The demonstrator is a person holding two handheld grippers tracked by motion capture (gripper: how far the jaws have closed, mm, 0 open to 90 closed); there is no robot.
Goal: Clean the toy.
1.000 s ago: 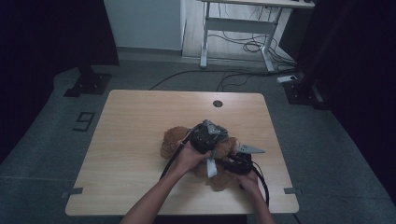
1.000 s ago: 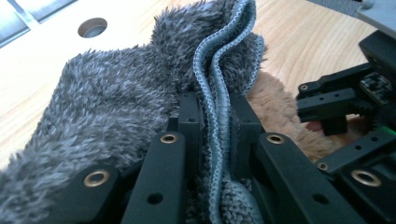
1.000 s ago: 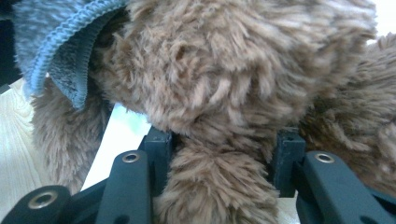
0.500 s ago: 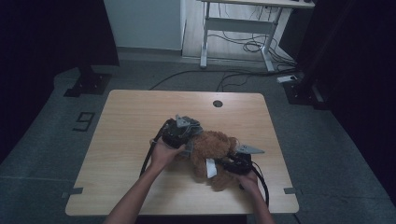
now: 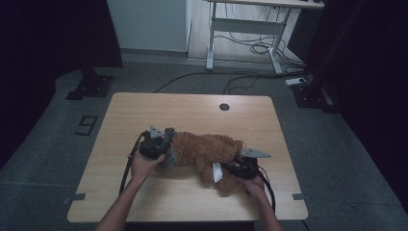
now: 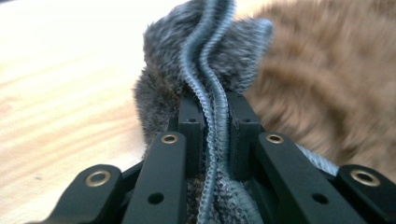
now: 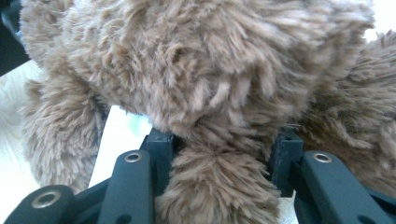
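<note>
Teddy bear (image 5: 207, 153) in brown plush is laid out flat on the wooden table (image 5: 192, 108), a bit nearer the person's edge than the far one, with its long axis running pretty much left to right across the tabletop in the high view. Which end is the head can't really be told from up there. At its left end a grey knitted, fuzzy piece of fabric (image 6: 205, 60) is pinched by the left gripper (image 6: 212, 126), jaws pressed together on the ribbed edge with grey fluff bunched up beyond them. At the right end a plush limb (image 7: 219, 186) is clamped by the right gripper (image 7: 222, 154), with fur squeezed between the two jaws and the body bulging above them; those jaws have just been closing a little further. A white tag (image 5: 217, 172) is seen near the bear's lower side. Farther off, a round cable hole (image 5: 224, 107) is set in the table's far part, well apart from everything.
</note>
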